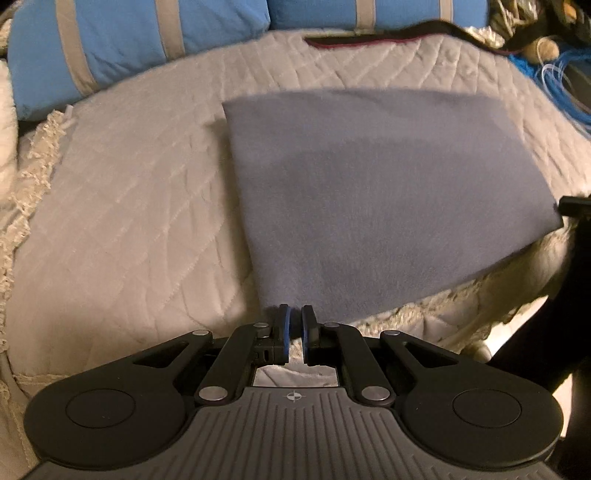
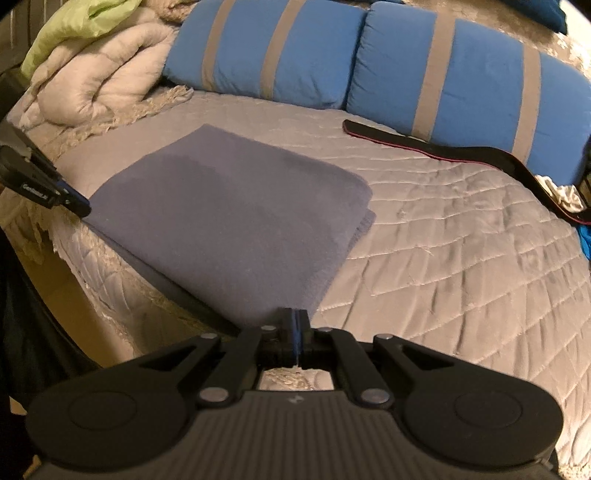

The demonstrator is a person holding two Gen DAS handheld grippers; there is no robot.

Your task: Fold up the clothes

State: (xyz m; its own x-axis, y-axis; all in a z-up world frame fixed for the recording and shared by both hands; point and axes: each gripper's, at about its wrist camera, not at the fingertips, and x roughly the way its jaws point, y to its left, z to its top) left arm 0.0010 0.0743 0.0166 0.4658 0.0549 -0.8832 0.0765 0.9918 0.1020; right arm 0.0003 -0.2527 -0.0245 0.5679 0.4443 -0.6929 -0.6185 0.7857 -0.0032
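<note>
A folded grey-blue cloth [image 1: 388,192] [image 2: 229,214] lies flat on the quilted bedspread [image 1: 122,229] [image 2: 461,258], near the bed's front edge. My left gripper [image 1: 295,308] sits at the cloth's near left corner, its blue pads a narrow gap apart with bedspread showing between them. It also shows in the right wrist view as the left gripper [image 2: 79,206], at the cloth's left corner. My right gripper [image 2: 297,312] is at the near right corner, its jaws only a thin slit apart with no cloth seen between them. A black part of the right gripper [image 1: 569,206] shows beside the cloth's right corner.
Two blue pillows [image 2: 280,51] [image 1: 122,40] with grey stripes line the back of the bed. A black belt [image 2: 461,153] [image 1: 369,37] with a red edge lies before them. A rolled beige comforter [image 2: 96,81] under a green cloth [image 2: 74,29] sits back left. Blue cables [image 1: 554,85] hang at the right.
</note>
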